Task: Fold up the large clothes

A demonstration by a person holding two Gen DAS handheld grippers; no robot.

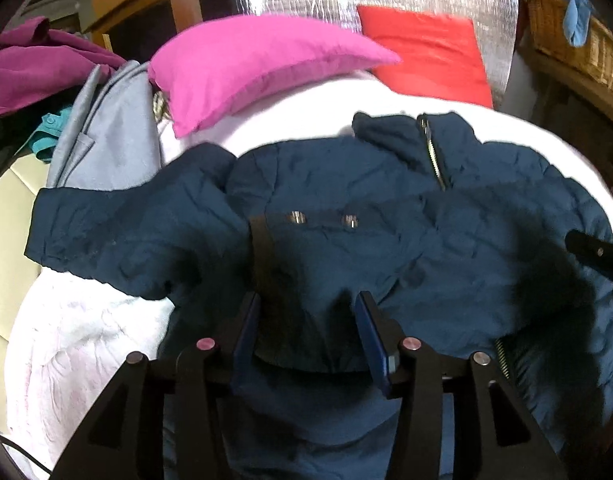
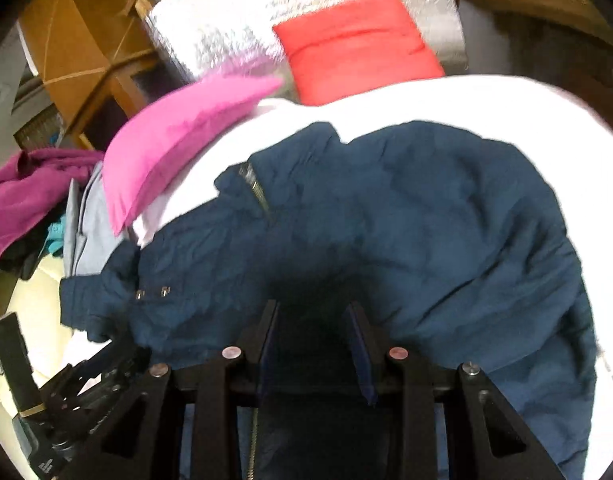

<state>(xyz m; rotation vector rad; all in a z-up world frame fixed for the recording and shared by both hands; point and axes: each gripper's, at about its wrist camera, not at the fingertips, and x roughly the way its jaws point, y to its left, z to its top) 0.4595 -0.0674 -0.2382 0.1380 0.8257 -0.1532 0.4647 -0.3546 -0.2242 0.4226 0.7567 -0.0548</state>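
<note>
One navy jacket (image 1: 346,208) lies under both tools; two pillows beyond. Left tool (image 1: 306,312) stands apart over fabric; right tool (image 2: 312,320) narrow, grip unclear.

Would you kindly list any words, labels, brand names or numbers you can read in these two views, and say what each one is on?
No text can be read in either view.
Navy jacket: only metal snaps and a zipper show, no label.
Left gripper, seen from the right wrist view: a small pale marking on its body, too small and blurred to read.
Pink pillow, red cushion: no print.
</note>
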